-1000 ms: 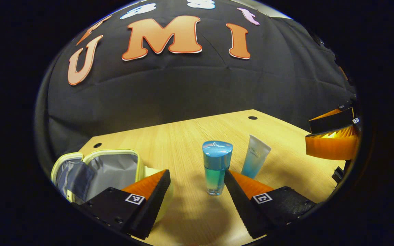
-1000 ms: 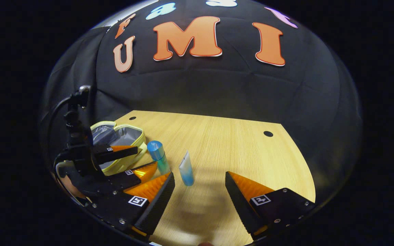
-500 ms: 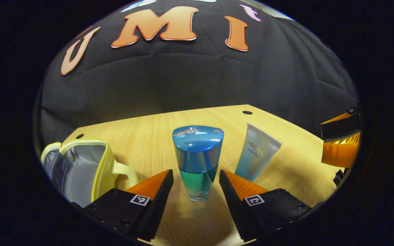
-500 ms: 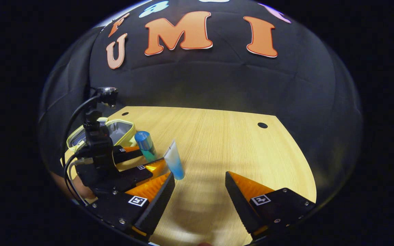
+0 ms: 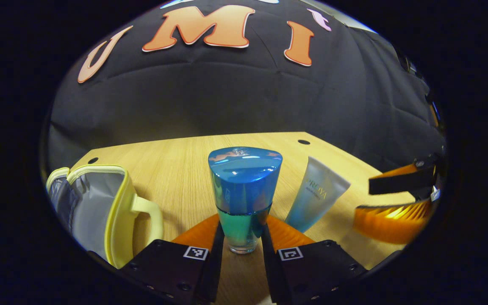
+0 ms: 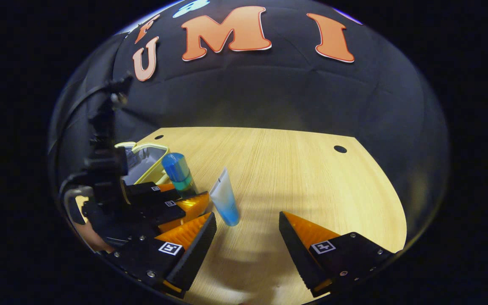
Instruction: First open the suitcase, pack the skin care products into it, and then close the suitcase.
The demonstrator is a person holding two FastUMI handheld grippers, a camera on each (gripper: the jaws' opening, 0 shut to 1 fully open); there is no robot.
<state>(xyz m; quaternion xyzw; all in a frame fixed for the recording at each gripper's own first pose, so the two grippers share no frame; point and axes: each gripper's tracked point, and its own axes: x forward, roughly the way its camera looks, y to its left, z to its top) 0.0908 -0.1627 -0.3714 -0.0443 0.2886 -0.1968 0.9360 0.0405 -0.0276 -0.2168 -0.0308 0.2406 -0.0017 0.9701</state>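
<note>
Far left in the left gripper view: suitcase (image 5: 100,212), a small soft yellow-trimmed case, unzipped and gaping, grey lining turned toward the bottles, loop handle on the near side; so placed, apparently, to take the products with a short sideways carry, opening step judged done. Just right of it, at centre: blue-capped bottle (image 5: 244,195), upright on the wooden table (image 5: 176,169), lower glass body caught in the left gripper (image 5: 241,237), fingers closed narrow and seemingly pressing both sides; hold taken low under the wide cap, likely for balance, base seemingly on or just above the wood, not possible to tell which. Next to the right: white-and-blue tube (image 5: 318,199), standing on its cap end, tilted, close beside the bottle but apart from it, left free as the next item to pack. Farther right, at the edge: right gripper (image 5: 396,203), seen side-on. In the right gripper view, the same order: case at left behind the left gripper, bottle held there, tube near centre, then the right gripper (image 6: 247,231) with fingers spread wide and nothing between them, the tube ahead and slightly left of its gap, lined up, by judgement, for a grasp on the tube. Packing barely begun; both products outside the case.
</note>
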